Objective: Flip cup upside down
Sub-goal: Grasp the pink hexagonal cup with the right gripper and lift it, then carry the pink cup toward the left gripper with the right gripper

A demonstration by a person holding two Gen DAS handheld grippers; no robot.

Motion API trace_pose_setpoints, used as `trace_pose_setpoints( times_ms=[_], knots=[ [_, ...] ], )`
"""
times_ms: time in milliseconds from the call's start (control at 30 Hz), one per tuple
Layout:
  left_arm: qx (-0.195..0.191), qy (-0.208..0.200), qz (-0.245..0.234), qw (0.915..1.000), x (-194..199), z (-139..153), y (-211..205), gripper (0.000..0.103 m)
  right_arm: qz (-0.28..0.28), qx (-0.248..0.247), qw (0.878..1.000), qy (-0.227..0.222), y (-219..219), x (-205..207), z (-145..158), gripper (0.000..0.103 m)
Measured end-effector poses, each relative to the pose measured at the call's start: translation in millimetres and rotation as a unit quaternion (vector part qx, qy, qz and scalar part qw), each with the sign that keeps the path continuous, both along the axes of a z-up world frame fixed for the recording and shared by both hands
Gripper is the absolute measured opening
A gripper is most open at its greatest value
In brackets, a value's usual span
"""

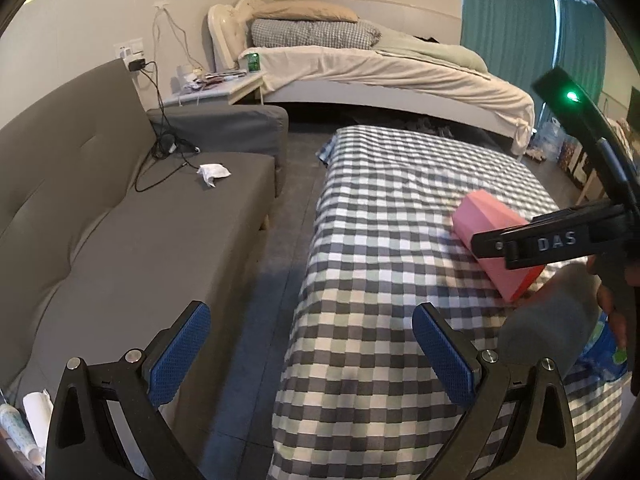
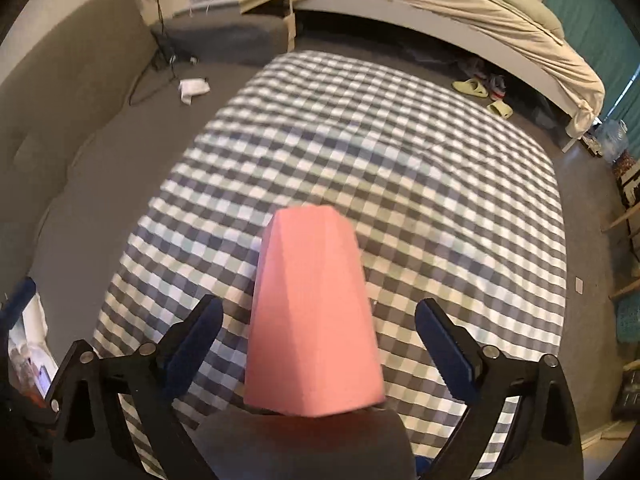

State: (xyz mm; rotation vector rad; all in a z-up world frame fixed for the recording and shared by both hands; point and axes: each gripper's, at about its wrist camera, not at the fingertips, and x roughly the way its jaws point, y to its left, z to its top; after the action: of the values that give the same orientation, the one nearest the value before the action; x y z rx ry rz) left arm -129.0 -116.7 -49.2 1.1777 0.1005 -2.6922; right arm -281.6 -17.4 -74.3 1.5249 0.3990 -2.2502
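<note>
A pink faceted cup (image 2: 312, 312) lies on its side on the checkered tablecloth (image 2: 400, 160), its closed narrow base pointing away from the right wrist camera. My right gripper (image 2: 318, 336) is open, its blue-padded fingers (image 2: 444, 344) on either side of the cup and apart from it. In the left wrist view the cup (image 1: 492, 232) lies at the right, partly hidden by the right gripper's black body (image 1: 560, 236). My left gripper (image 1: 312, 356) is open and empty, over the table's near left edge, well left of the cup.
A grey sofa (image 1: 120, 220) stands left of the table with a cable and a crumpled tissue (image 1: 212, 172) on it. A bed (image 1: 380, 68) stands behind. Slippers (image 2: 472, 88) lie on the floor by the bed. Shelving stands at the far right.
</note>
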Motion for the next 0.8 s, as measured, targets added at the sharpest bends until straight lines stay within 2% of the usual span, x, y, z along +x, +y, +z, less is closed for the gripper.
trace_pose_setpoints(
  times_ms=[100, 167, 200, 233, 333, 533, 667, 800],
  knots=[
    [0.004, -0.006, -0.003, 1.0000, 1, -3, 0, 0.103, 0.003, 0.007, 1.000, -0.025, 0, -1, -10, 0.090],
    [0.005, -0.011, 0.000, 0.9999, 2, -3, -1, 0.103, 0.006, 0.004, 0.999, -0.034, -1, 1, -13, 0.077],
    [0.005, -0.013, 0.001, 0.9999, 2, -3, -1, 0.103, 0.009, 0.003, 0.999, -0.038, -2, 2, -13, 0.066],
    [0.006, -0.014, 0.003, 0.9999, 2, -2, -3, 0.103, 0.010, 0.008, 0.999, -0.037, -3, 4, -13, 0.062],
    [0.006, -0.013, 0.009, 0.9999, 5, 6, -5, 0.103, 0.005, -0.012, 1.000, -0.029, -2, 3, -5, 0.061],
    [0.002, 0.008, 0.015, 0.9999, 16, 38, -5, 0.103, -0.009, -0.075, 0.997, 0.029, 13, 27, 61, 0.061],
    [0.006, 0.026, 0.013, 0.9995, 32, 59, -2, 0.103, -0.008, -0.099, 0.994, 0.055, 29, 64, 105, 0.061],
    [0.008, 0.037, 0.007, 0.9992, 49, 68, 6, 0.103, -0.018, -0.114, 0.992, 0.046, 53, 108, 114, 0.061]
  ],
)
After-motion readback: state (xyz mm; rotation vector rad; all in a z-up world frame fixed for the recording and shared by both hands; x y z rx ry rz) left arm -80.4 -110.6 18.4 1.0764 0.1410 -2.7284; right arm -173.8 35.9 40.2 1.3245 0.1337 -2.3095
